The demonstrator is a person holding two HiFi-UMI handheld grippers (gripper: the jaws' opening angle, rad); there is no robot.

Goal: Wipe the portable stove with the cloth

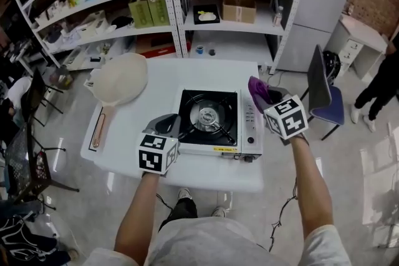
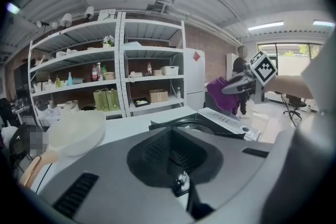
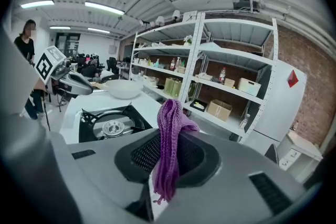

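Right gripper (image 3: 166, 176) is clenched on the purple cloth (image 3: 171, 123), holding it bunched above the right side of the portable stove (image 1: 209, 118), which sits near the table's (image 1: 162, 75) front edge. Left gripper (image 2: 181, 185), jaws closed and empty, hovers just beside the stove's left edge.

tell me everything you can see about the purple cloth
The cloth is purple, ribbed like a knit, soft and bunched into a narrow fold. The right claw is shut on it: most of it sticks out past the jaws, and a frayed end trails behind them. It is held in the air by the right end of the stove, apart from it.
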